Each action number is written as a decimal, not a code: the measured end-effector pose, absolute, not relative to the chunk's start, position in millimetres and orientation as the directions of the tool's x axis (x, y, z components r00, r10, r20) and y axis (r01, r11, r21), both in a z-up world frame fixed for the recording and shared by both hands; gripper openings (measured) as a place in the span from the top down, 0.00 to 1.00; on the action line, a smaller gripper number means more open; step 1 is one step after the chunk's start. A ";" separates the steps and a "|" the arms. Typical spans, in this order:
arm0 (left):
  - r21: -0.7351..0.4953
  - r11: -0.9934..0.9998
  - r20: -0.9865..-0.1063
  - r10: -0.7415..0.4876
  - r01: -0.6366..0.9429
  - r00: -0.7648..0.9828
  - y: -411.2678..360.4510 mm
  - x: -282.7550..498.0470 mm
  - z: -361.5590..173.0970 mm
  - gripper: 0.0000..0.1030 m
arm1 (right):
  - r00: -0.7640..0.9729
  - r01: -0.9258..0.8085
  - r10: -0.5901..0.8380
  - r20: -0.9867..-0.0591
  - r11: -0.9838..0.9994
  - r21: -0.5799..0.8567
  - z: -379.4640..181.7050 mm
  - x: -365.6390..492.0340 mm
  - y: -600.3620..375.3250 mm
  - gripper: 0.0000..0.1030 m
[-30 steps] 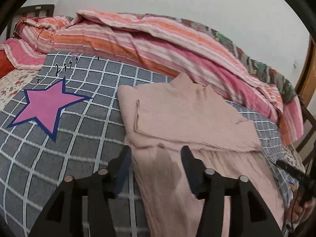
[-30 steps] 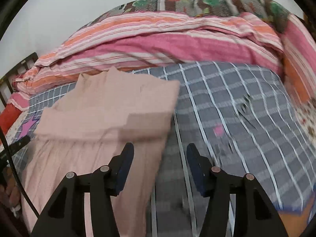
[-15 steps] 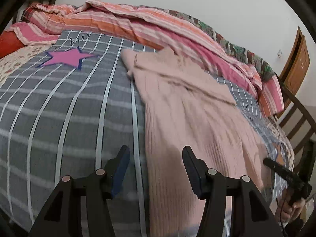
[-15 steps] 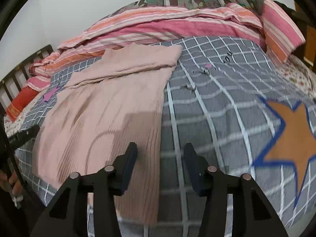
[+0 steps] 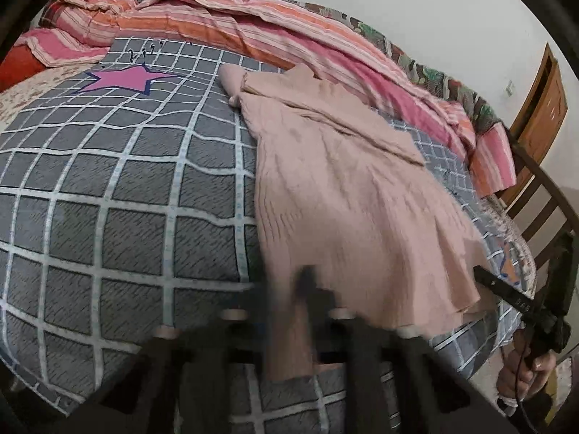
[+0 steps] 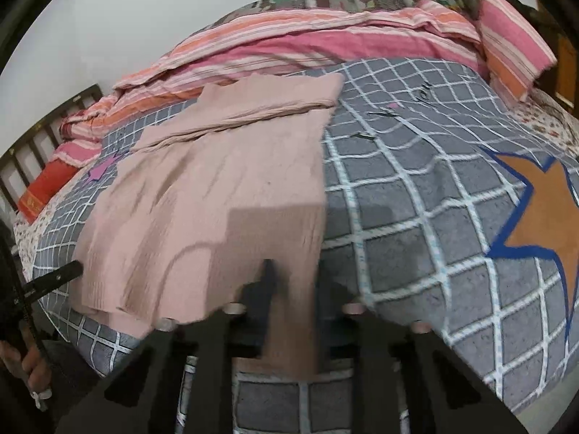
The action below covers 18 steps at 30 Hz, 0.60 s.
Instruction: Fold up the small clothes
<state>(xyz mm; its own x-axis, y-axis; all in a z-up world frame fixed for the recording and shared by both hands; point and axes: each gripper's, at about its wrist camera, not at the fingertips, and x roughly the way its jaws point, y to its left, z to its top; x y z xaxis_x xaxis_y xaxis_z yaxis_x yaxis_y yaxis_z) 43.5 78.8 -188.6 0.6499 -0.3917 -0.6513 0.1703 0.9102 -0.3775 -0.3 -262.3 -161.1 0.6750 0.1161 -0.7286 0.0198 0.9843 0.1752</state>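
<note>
A pale pink knit dress (image 5: pixel 343 181) lies flat on a grey checked bed cover (image 5: pixel 108 188), its sleeves folded across the chest. It also shows in the right wrist view (image 6: pixel 217 195). My left gripper (image 5: pixel 289 311) sits at the dress's near left hem corner, with the fingers closed in on the fabric. My right gripper (image 6: pixel 293 296) sits at the near right hem corner, with hem fabric between its fingers. Both are motion-blurred.
A striped pink and orange quilt (image 5: pixel 289 29) is bunched along the far side of the bed. A wooden chair (image 5: pixel 542 166) stands at the right. A dark headboard (image 6: pixel 36 137) and a red pillow (image 6: pixel 43 188) are at the left.
Both grippers drew back from the dress's middle to its near hem and closed from open onto the hem corners.
</note>
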 end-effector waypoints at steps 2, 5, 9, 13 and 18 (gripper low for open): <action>-0.409 0.900 -0.624 -0.397 0.152 0.673 92.2 42.0 -183.6 0.94 | 0.699 0.018 0.106 -0.708 0.986 0.165 -154.5 -3.2 -265.8 0.95; -0.462 0.877 -0.582 -0.410 0.130 0.702 118.9 34.5 -178.4 0.94 | 0.743 0.063 0.090 -0.663 0.977 0.204 -142.2 -17.3 -287.5 0.96; -0.418 0.894 -0.627 -0.412 0.160 0.661 108.6 36.2 -184.5 0.93 | 0.698 0.076 0.084 -0.711 0.979 0.191 -157.4 -16.0 -293.3 0.96; -0.392 0.901 -0.664 -0.418 0.187 0.620 99.8 33.4 -188.2 0.92 | 0.693 0.066 0.084 -0.716 0.982 0.179 -160.6 -18.8 -286.9 0.92; -0.430 0.882 -0.680 -0.456 0.191 0.574 100.5 27.1 -195.8 0.83 | 0.670 0.033 0.159 -0.725 0.969 0.244 -166.0 -27.4 -292.0 0.78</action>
